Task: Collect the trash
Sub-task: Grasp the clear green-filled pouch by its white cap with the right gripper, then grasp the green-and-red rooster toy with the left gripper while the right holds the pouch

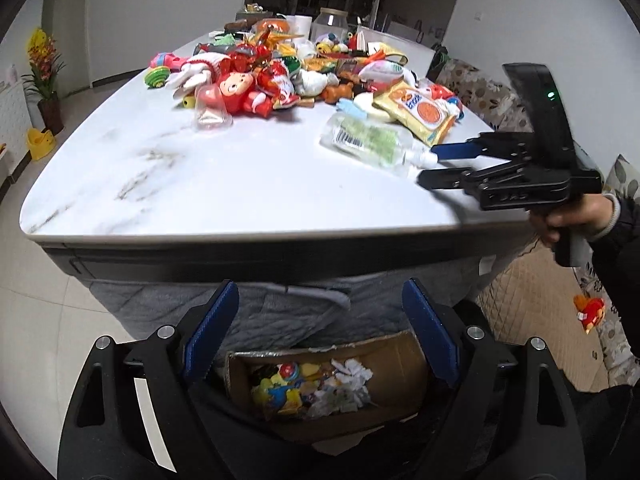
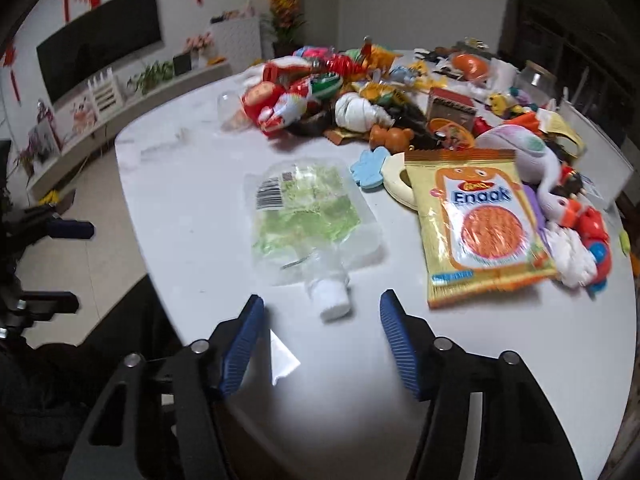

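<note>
Right claw (image 2: 322,340) wide open, empty, near clear pouch (image 2: 308,216); left claw (image 1: 318,336) open over box (image 1: 400,356).

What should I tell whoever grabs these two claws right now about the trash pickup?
Left claw: open, empty, over the cardboard box on the floor by the table's end.
Right claw: open, empty, lined up on the white cap of the clear green pouch, not yet gripping.
Done: the box already holds wrappers and scraps.
Left: pick up the pouch, then probably the yellow Enaak snack bag beside it. The heap on the white table mixes toys and wrappers; sort as you go.
</note>
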